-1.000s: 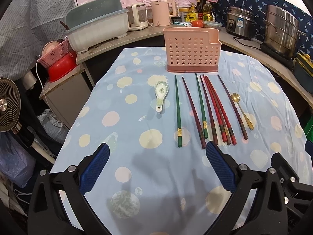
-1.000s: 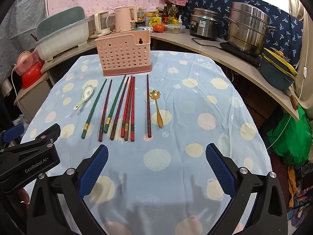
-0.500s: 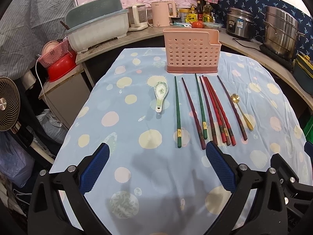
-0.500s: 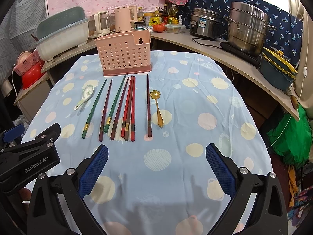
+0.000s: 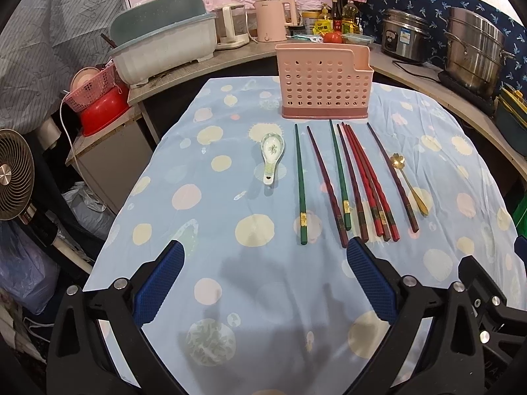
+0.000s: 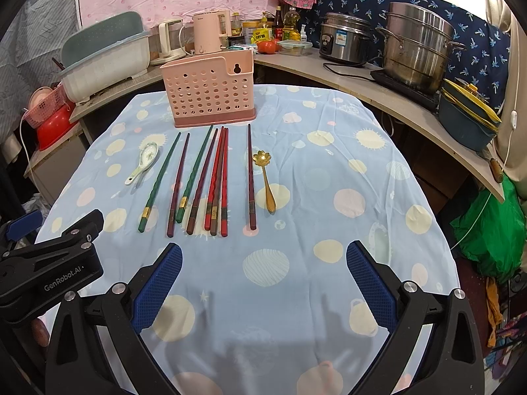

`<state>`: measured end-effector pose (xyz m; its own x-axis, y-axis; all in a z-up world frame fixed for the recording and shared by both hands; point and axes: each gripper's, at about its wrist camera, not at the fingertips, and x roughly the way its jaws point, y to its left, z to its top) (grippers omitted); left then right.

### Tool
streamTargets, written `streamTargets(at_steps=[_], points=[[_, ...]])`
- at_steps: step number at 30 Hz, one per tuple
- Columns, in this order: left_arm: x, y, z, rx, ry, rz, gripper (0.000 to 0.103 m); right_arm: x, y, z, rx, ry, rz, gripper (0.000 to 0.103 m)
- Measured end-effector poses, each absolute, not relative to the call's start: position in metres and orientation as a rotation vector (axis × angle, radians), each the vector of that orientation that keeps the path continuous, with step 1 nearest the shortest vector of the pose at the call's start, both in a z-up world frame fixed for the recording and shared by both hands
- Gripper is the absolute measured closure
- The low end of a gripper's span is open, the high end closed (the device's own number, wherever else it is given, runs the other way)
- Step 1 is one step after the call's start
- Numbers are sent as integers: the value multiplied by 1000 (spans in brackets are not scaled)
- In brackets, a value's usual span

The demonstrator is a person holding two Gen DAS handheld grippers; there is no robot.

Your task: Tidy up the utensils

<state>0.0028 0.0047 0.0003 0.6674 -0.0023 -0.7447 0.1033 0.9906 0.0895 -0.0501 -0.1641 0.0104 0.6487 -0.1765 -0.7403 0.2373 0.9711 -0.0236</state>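
A pink perforated utensil holder (image 5: pixel 324 82) (image 6: pixel 209 93) stands upright at the far end of the table. In front of it lie several green, dark red and red chopsticks (image 5: pixel 354 177) (image 6: pixel 201 177) in a row. A white ceramic spoon (image 5: pixel 271 154) (image 6: pixel 143 161) lies to their left, a gold spoon (image 5: pixel 408 182) (image 6: pixel 266 177) to their right. My left gripper (image 5: pixel 263 279) is open and empty, held above the near part of the table. My right gripper (image 6: pixel 263 279) is open and empty beside it.
The table wears a blue dotted cloth (image 6: pixel 329 197). A counter behind holds a dish rack (image 5: pixel 161 49), pink kettle (image 6: pixel 210 33), rice cooker (image 6: pixel 346 42) and steel pot (image 6: pixel 418 56). A fan (image 5: pixel 13 174) stands at the left.
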Motion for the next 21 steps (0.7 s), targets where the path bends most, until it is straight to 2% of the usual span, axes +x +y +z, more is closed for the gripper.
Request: streamTargets(at_steps=[21], points=[[6, 2, -3, 131, 859, -75, 8, -51, -163, 8, 89, 840, -232, 7]])
